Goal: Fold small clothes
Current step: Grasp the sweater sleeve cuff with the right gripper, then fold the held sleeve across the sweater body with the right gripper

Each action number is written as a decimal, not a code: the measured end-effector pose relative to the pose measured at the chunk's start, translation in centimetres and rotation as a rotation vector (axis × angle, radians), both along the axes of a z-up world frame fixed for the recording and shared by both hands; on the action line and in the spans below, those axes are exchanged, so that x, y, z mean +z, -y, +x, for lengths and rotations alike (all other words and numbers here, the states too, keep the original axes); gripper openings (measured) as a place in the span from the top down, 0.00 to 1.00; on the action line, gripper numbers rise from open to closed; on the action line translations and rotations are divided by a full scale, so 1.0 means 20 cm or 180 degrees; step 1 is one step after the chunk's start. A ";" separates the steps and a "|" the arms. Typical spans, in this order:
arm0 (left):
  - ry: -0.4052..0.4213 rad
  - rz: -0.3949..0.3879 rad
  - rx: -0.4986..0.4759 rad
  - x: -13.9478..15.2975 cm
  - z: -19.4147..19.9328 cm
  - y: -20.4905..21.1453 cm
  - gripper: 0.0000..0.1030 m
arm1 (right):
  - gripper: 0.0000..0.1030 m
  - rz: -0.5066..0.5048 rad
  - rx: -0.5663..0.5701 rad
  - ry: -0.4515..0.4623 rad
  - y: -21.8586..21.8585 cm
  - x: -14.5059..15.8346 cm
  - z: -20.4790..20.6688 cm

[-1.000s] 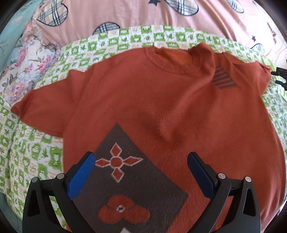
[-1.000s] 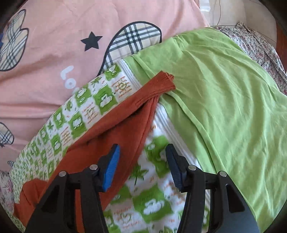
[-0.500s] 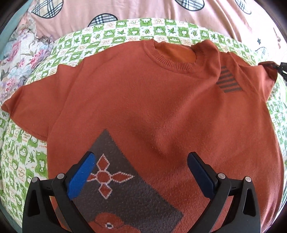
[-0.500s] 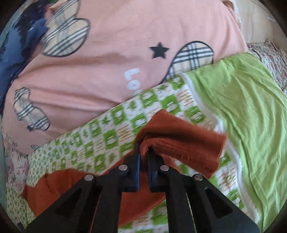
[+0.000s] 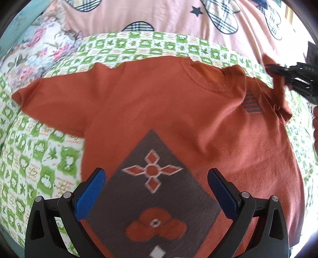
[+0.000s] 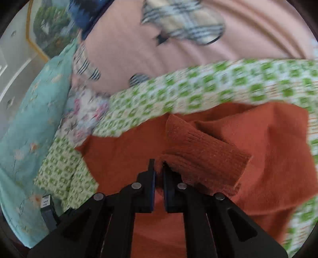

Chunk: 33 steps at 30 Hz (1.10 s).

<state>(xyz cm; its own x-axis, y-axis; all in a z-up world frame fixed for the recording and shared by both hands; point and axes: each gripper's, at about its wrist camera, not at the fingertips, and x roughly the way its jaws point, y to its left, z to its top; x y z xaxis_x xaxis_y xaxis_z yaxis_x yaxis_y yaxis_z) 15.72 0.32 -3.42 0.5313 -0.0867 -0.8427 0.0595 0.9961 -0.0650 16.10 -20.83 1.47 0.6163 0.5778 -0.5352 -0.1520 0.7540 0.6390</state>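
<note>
The left gripper hangs wide open, blue pads apart and holding nothing, above the lower front of the sweater, over its grey diamond patch knitted with rust flowers. The sweater is a rust-orange, fuzzy knit, lying flat and face up on the green-and-white checked quilt, ribbed collar at the far side, one short sleeve spread flat to the left. The right gripper is pinched tight on the ribbed cuff of the other sleeve, which is lifted and doubled over the sweater's body (this view is blurred). Beyond the sweater lie a pink blanket with plaid shapes and a teal floral pillow.
</note>
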 end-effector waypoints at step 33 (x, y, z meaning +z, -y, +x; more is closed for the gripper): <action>-0.0133 -0.1169 0.0081 -0.19 0.34 -0.07 0.75 | 0.38 0.0251 -0.0913 -0.0582 0.49 -0.48 -0.22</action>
<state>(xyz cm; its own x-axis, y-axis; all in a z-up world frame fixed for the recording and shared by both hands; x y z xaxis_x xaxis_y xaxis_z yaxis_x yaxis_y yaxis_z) 22.55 1.65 -7.24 0.5031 -0.3746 -0.7788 0.0247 0.9070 -0.4203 11.61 -30.60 -8.18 0.6575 0.4390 -0.6124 0.1814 0.6967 0.6941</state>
